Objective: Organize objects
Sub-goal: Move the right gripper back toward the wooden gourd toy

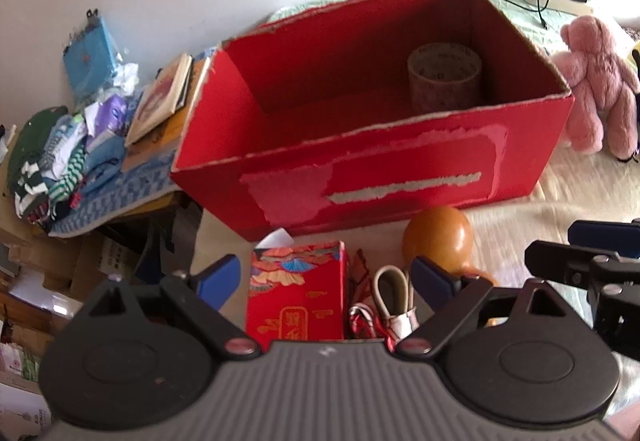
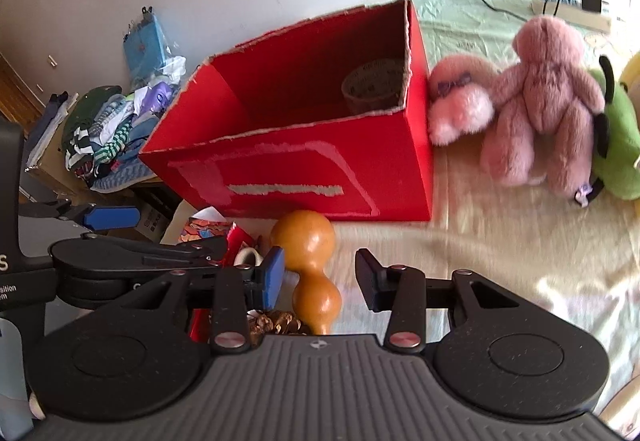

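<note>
Your left tongs (image 1: 326, 273) stand wide and empty over the red patterned packet (image 1: 296, 293), which lies just in front of the red cardboard box (image 1: 380, 177) on the bed. Your right tongs (image 2: 320, 277) are partly spread, gripping nothing, with the orange gourd (image 2: 310, 261) between their tips, also just before the box. A tape roll (image 1: 444, 77) sits inside the box; a pink plush bear (image 2: 540, 97) sits to its right.

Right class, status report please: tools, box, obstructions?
Left tool open over tissue pack. Right tool open by gourd. Red box holds tape roll. Path unobstructed.
</note>
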Action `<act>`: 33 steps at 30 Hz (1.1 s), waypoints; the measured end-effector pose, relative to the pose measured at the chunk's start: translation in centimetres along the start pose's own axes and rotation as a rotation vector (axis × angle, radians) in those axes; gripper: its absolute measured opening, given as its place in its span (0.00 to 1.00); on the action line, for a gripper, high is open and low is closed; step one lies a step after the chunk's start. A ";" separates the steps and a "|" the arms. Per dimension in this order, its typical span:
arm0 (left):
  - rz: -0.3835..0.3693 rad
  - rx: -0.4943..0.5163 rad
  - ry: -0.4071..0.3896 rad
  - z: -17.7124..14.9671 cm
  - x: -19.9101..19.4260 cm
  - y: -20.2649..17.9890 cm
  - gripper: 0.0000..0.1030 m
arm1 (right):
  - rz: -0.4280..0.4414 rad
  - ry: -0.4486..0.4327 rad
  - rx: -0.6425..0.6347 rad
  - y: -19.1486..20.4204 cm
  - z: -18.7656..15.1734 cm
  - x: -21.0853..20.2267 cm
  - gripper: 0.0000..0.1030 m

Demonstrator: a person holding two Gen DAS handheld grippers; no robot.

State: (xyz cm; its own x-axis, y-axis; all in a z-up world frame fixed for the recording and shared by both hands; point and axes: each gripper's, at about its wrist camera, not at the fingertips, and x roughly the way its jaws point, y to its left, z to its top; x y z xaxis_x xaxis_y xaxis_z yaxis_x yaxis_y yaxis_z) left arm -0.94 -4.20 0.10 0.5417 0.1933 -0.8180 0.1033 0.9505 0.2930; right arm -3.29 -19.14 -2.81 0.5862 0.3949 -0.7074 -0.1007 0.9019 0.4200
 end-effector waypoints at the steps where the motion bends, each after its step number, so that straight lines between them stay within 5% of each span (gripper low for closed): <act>1: -0.004 0.001 0.005 -0.1 0.2 0.0 0.89 | 0.004 0.006 0.005 0.0 -0.1 0.1 0.42; 33: -0.139 0.060 0.131 -0.9 4.0 0.2 0.91 | -0.008 0.082 0.122 -1.1 -0.5 2.3 0.42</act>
State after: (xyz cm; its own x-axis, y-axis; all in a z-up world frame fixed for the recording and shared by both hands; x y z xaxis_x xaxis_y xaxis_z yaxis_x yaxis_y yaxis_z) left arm 0.53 -3.07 -3.56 0.4060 0.0952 -0.9089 0.2207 0.9549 0.1986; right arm -2.22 -19.14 -5.20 0.5189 0.4048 -0.7529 0.0055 0.8792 0.4765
